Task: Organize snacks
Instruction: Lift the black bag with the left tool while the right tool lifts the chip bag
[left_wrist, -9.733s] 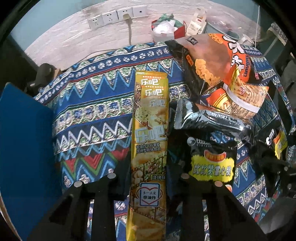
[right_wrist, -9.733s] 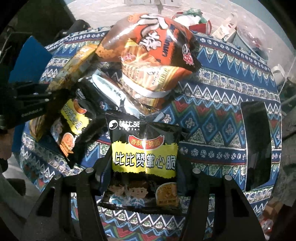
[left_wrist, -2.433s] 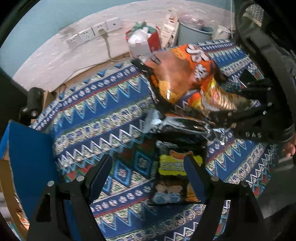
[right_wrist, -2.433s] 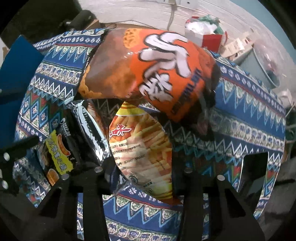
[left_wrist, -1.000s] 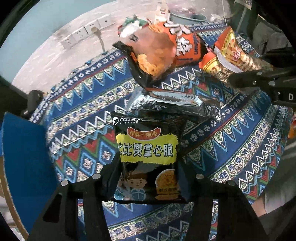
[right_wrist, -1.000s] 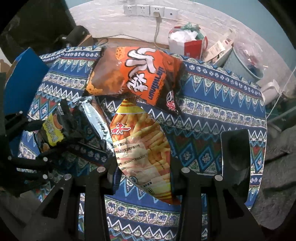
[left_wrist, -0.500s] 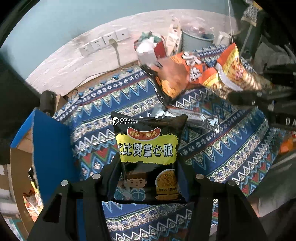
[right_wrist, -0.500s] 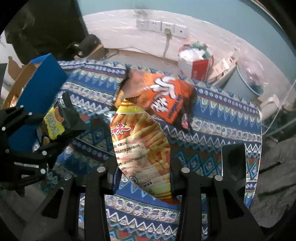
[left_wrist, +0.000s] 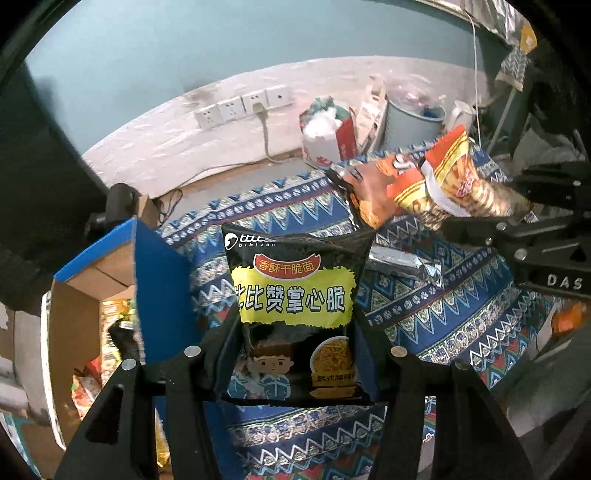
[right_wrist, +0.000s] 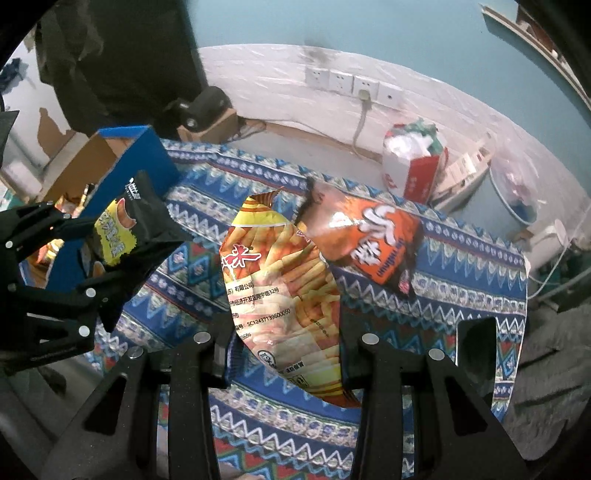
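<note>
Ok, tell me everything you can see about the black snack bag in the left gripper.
The black bag is a glossy foil packet with a yellow label band, a red oval above it, and a cartoon boy beside pictured noodles below. It stands upright and slightly crumpled, its lower half pinched by the left gripper, lifted above the patterned cloth near the blue box.

Surface under a blue zigzag-patterned cloth (left_wrist: 436, 317). Behind it, whitewashed lower wall with a row of white sockets (left_wrist: 240, 107); one has a plug, its cable (left_wrist: 266, 144) hanging to the floor. Teal wall above. Red-and-white paper bag (right_wrist: 413, 166) stuffed with white stuff stands on the floor, a pale bin (left_wrist: 413, 122) just beside it. Dark rectangular slab (right_wrist: 476, 354) lies on the cloth's right edge.
</note>
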